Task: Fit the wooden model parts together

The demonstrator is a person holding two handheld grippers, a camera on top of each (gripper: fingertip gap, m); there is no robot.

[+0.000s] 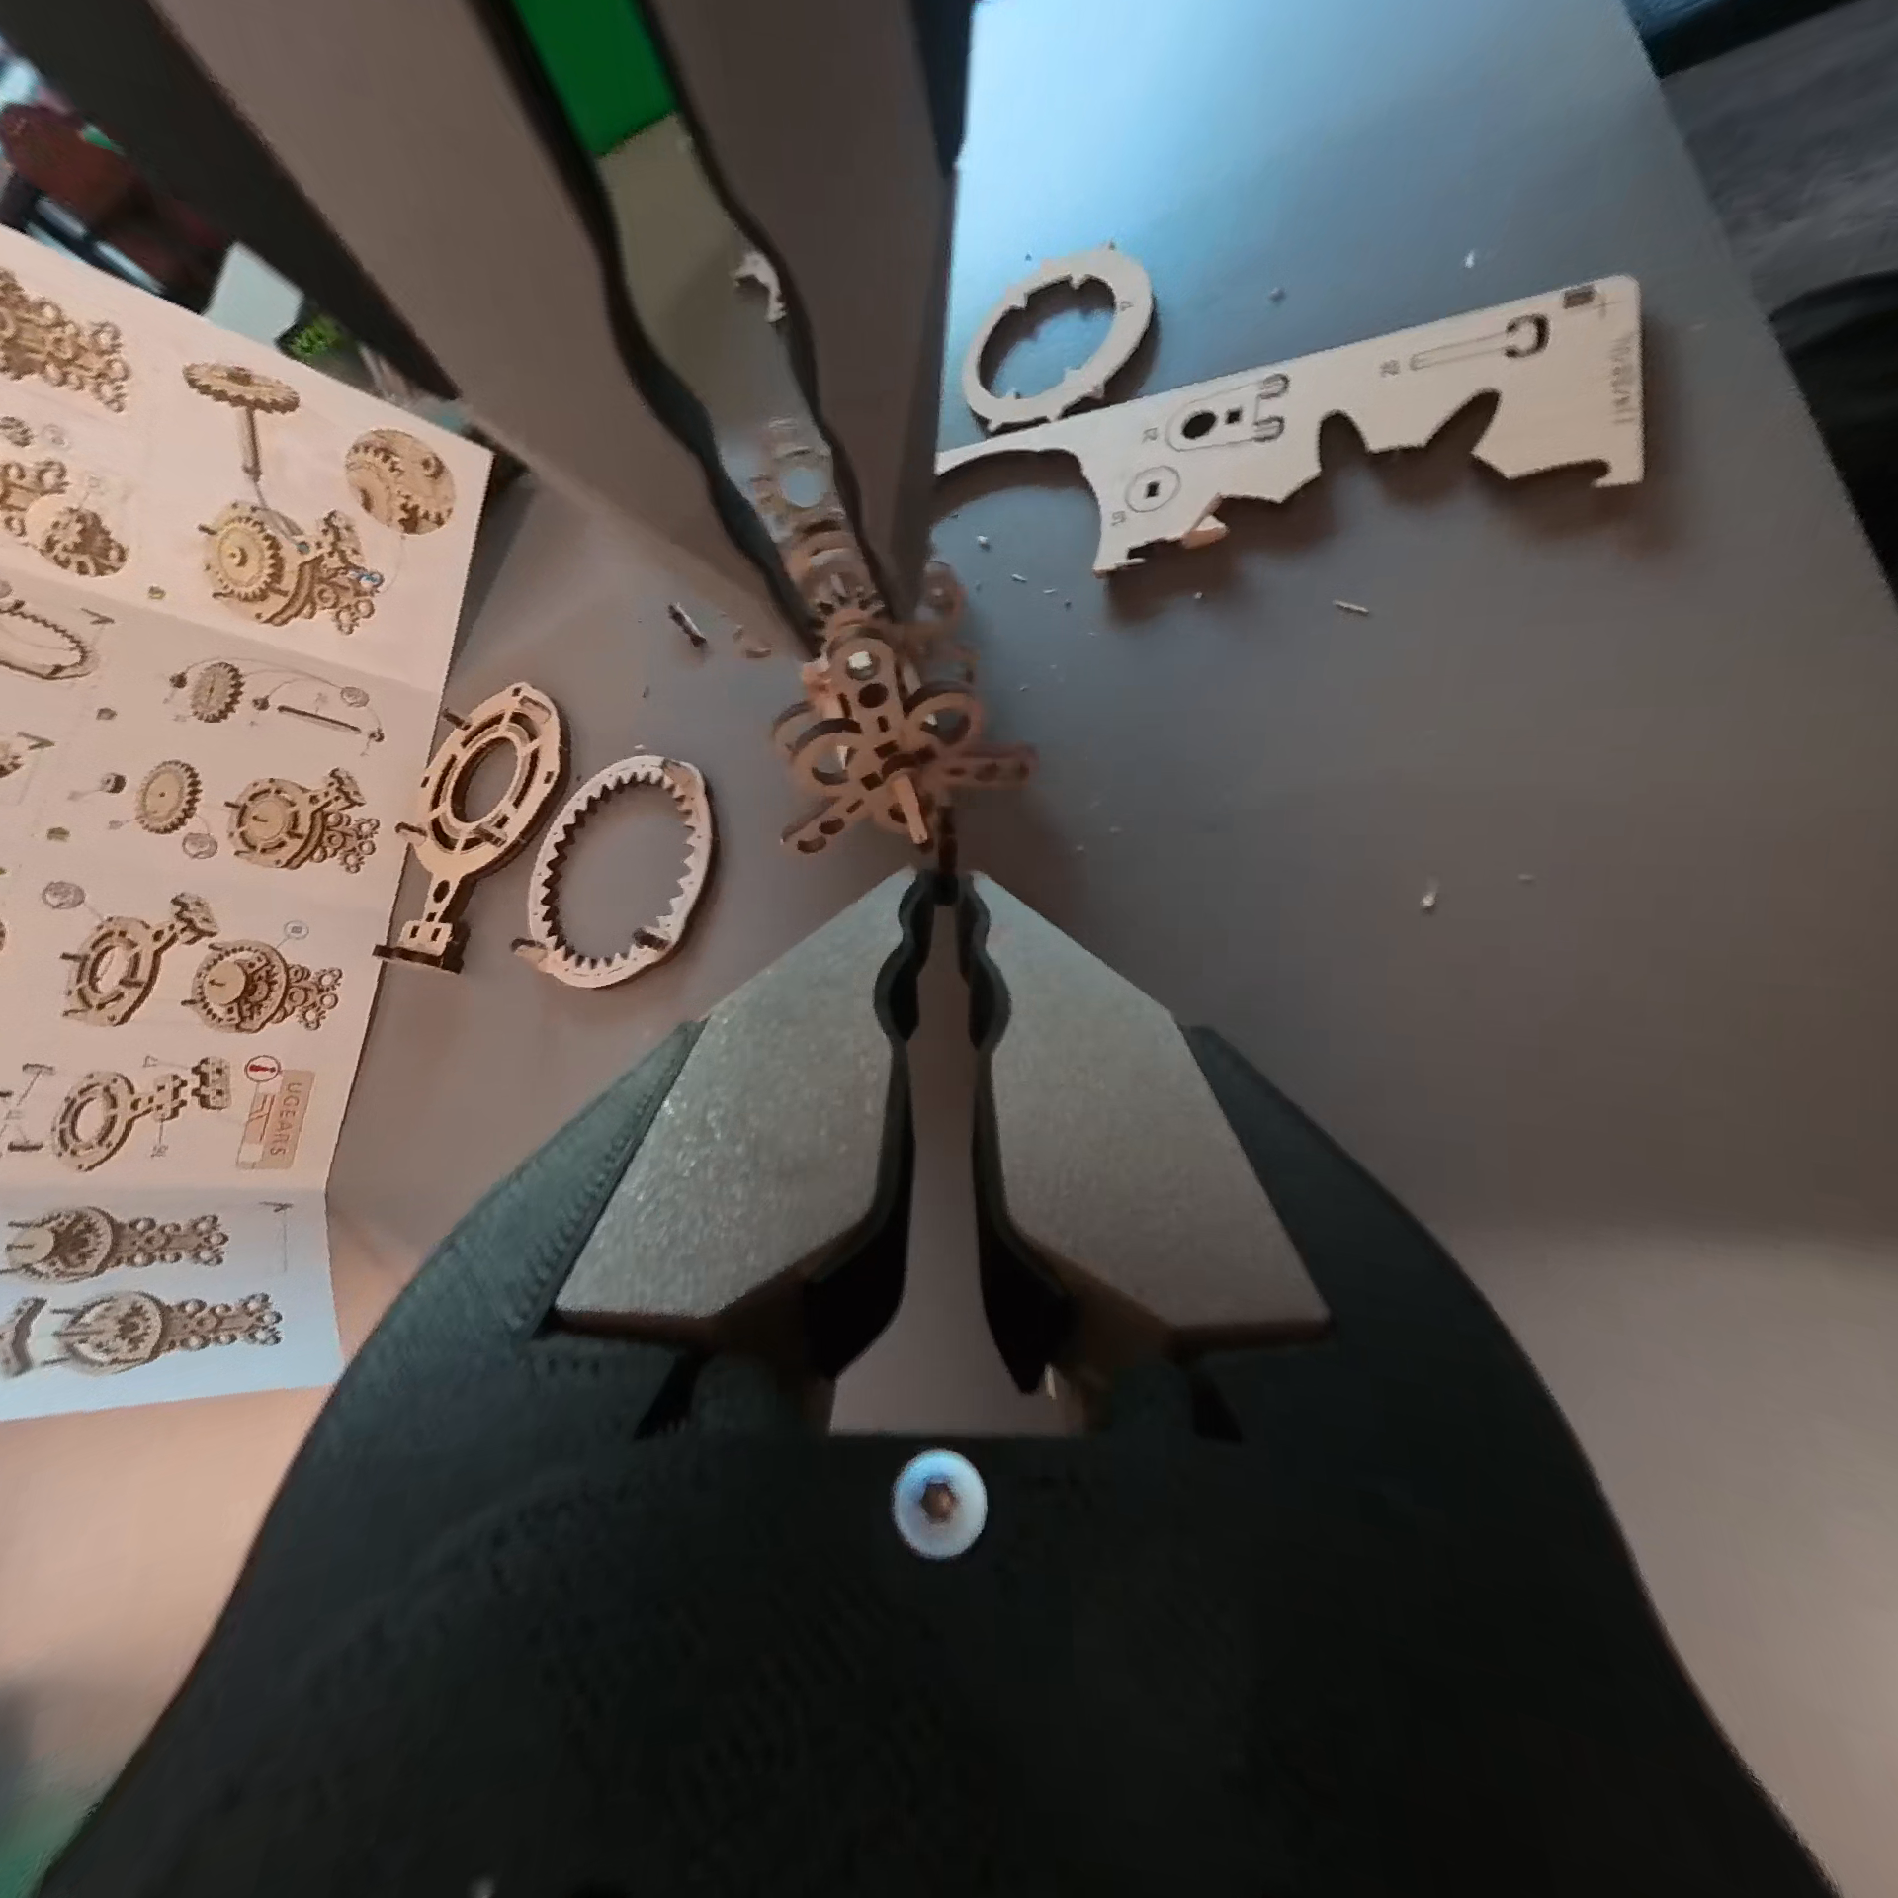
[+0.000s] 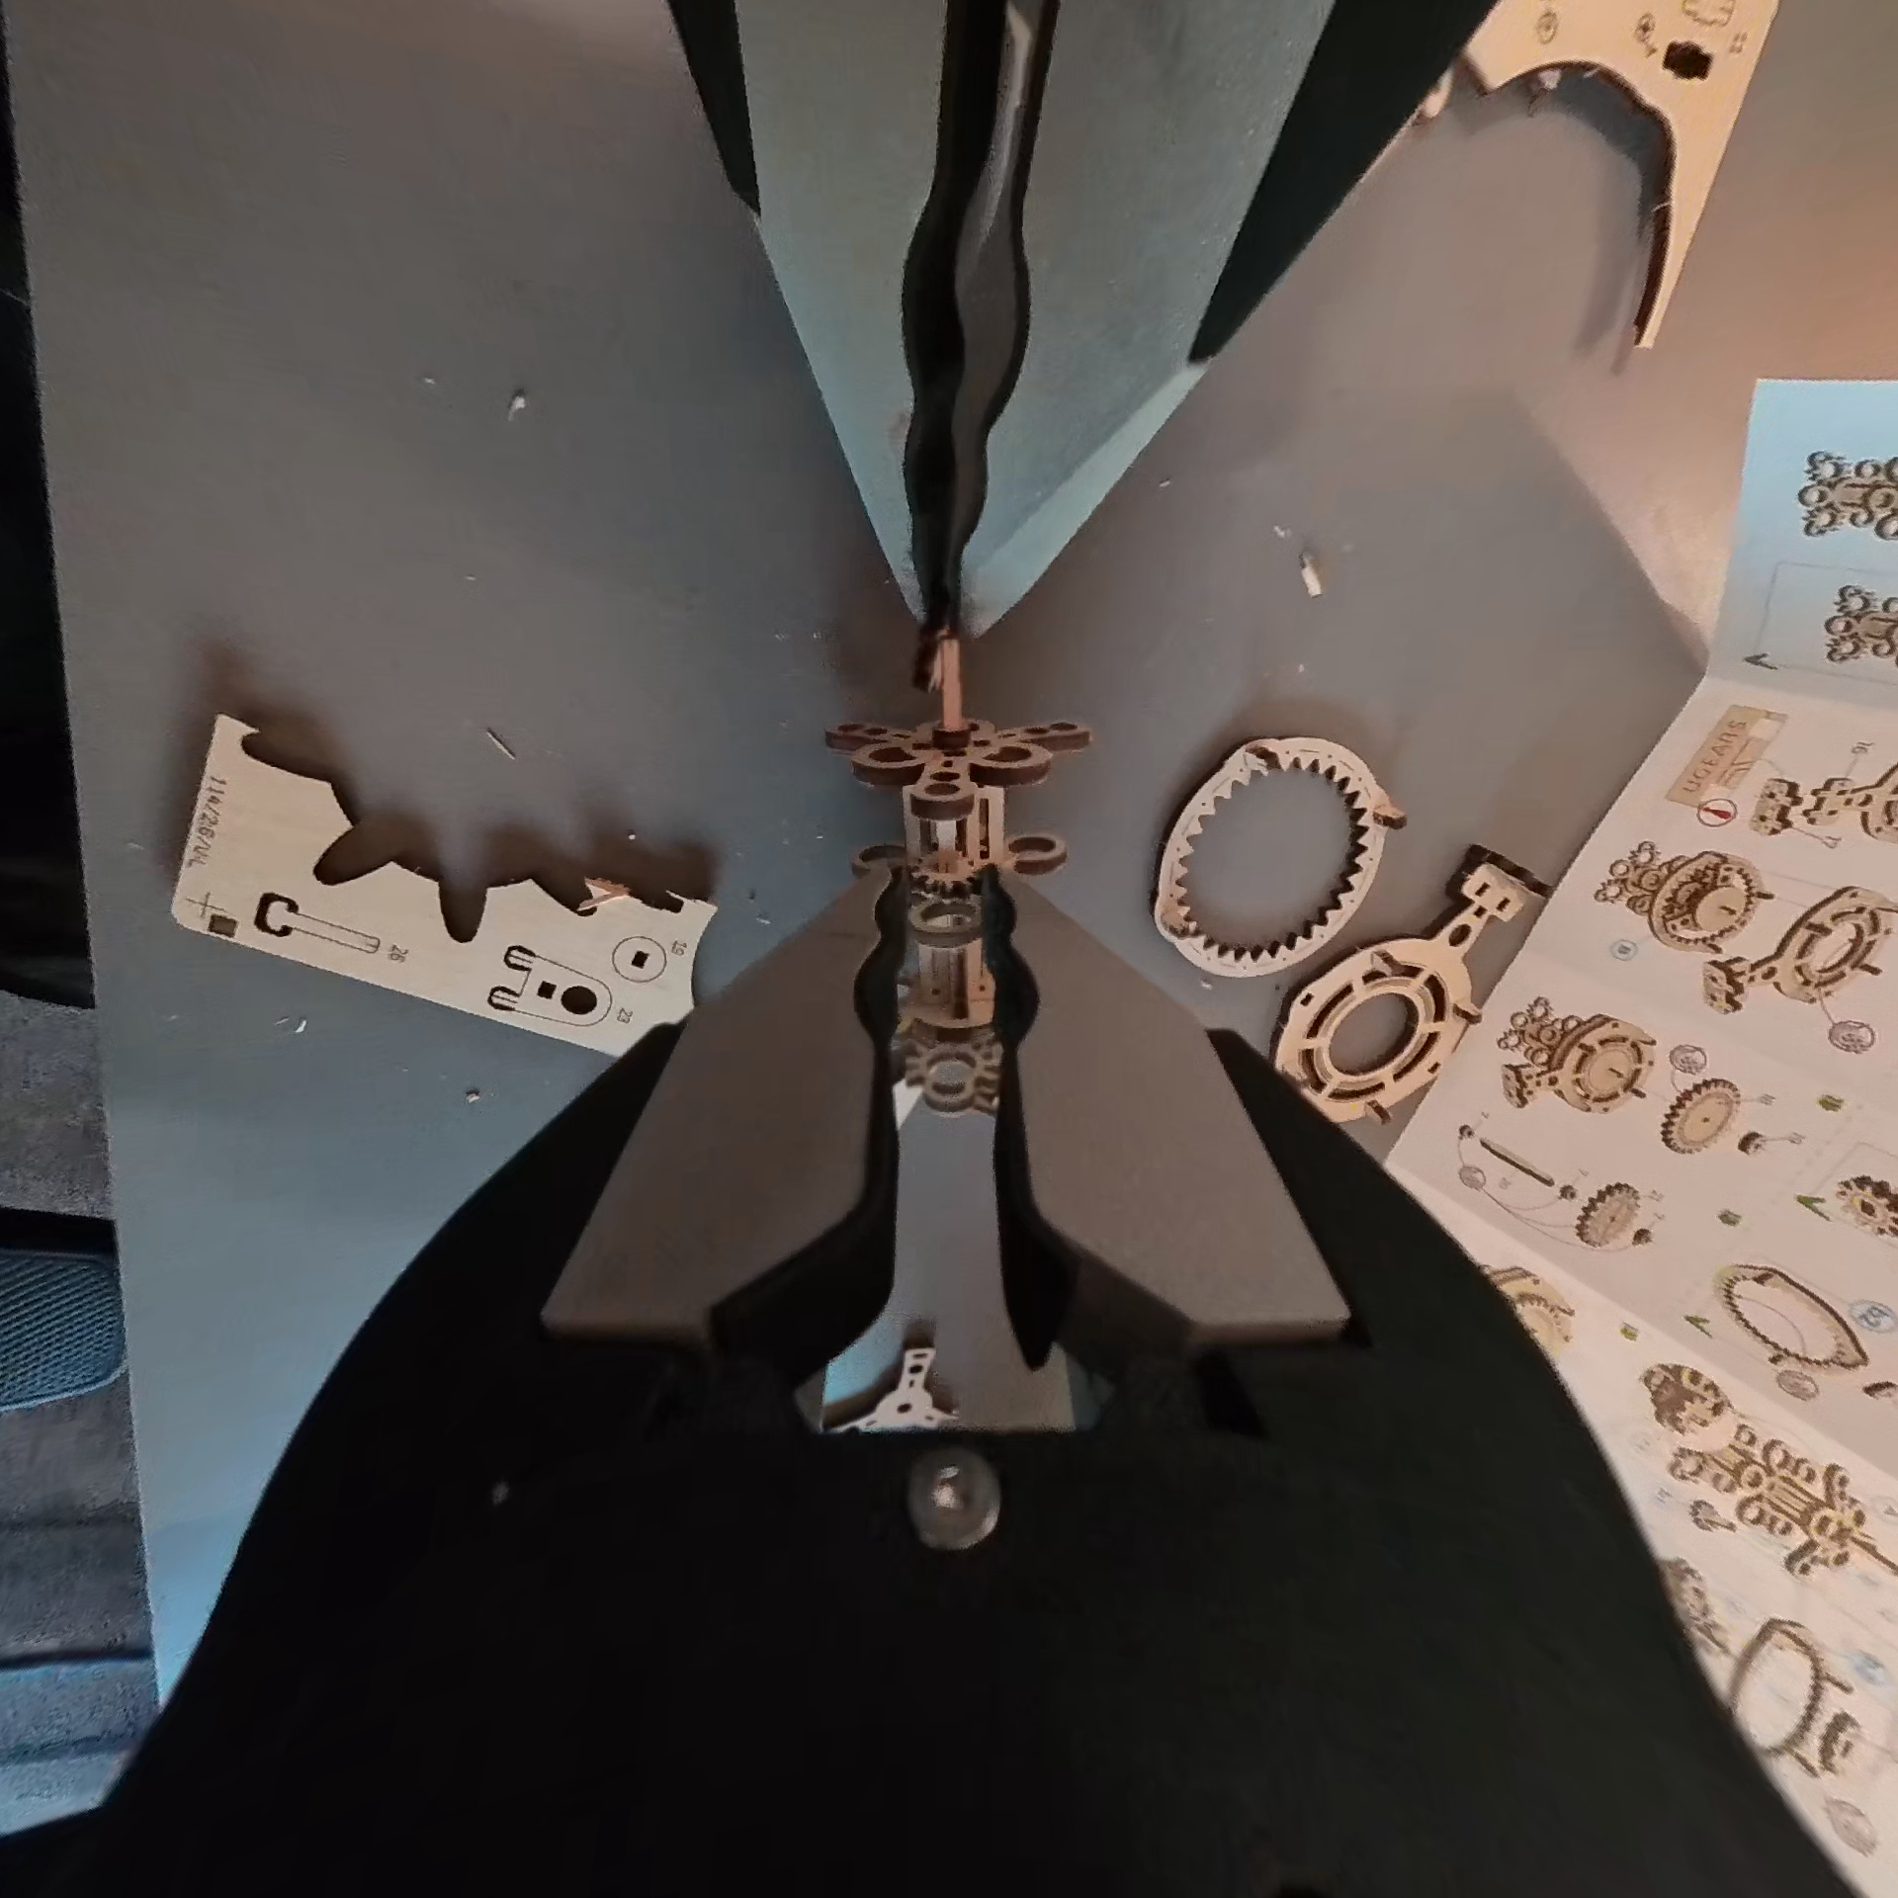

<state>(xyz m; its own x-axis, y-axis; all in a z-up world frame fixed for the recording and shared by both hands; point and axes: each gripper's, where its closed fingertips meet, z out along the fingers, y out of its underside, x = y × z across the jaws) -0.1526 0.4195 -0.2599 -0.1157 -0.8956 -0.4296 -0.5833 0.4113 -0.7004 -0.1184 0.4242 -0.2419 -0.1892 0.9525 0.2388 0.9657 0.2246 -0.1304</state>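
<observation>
My right gripper point(image 2: 945, 883) is shut on a small wooden gear assembly point(image 2: 950, 924) and holds it above the grey table. A flower-shaped plate point(image 2: 955, 755) caps its far end. My left gripper point(image 2: 940, 627) comes in from the opposite side, shut on a thin wooden pin point(image 2: 950, 693) whose tip sits in the plate's centre hole. In the left wrist view, my left gripper point(image 1: 940, 883) pinches the pin point(image 1: 945, 842) against the assembly point(image 1: 894, 739), and the right gripper point(image 1: 894, 606) grips the assembly's far end.
On the table lie a toothed ring point(image 1: 616, 873) point(image 2: 1274, 858), a round frame with a stem point(image 1: 483, 811) point(image 2: 1387, 1017), a plain ring point(image 1: 1058, 339), a leftover plywood sheet point(image 1: 1387, 431) point(image 2: 411, 904) and a printed instruction sheet point(image 1: 205, 719) point(image 2: 1695, 1130). Wood crumbs are scattered about. The grippers' ends are close to 5 cm from one another.
</observation>
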